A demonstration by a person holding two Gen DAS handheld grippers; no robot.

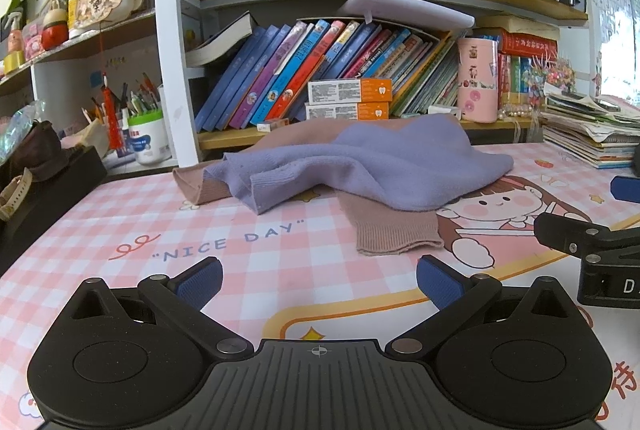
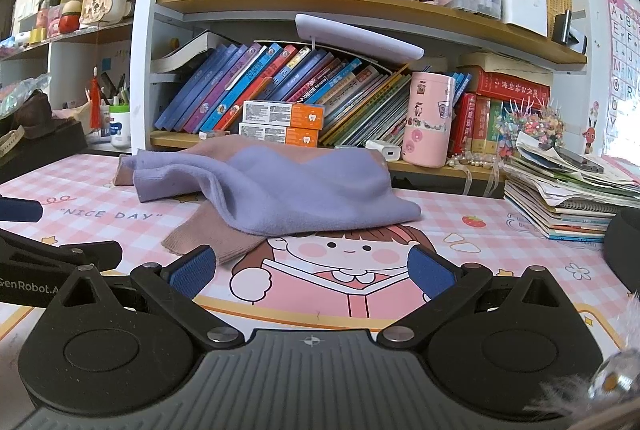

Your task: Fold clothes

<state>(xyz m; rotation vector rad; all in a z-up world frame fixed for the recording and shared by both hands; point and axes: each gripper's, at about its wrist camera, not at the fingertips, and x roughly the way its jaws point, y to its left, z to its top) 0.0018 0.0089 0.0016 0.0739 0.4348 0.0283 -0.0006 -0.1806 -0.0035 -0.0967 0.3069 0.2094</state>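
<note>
Left gripper [image 1: 319,282] and right gripper [image 2: 312,272] gape empty. Risk: pinching the sweater [image 1: 360,166] through stacked layers drags the whole heap.

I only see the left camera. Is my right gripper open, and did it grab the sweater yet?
Observer: The right gripper is open and empty, and it stops short of the sweater.
Child: What does the side of my left gripper say?
Observer: In the right view, the side of the left gripper reads "GenRobot".
Child: Is anything close beside my right gripper?
Observer: Yes, a clear bead with something feathery sits at the lower right corner of that view.
</note>
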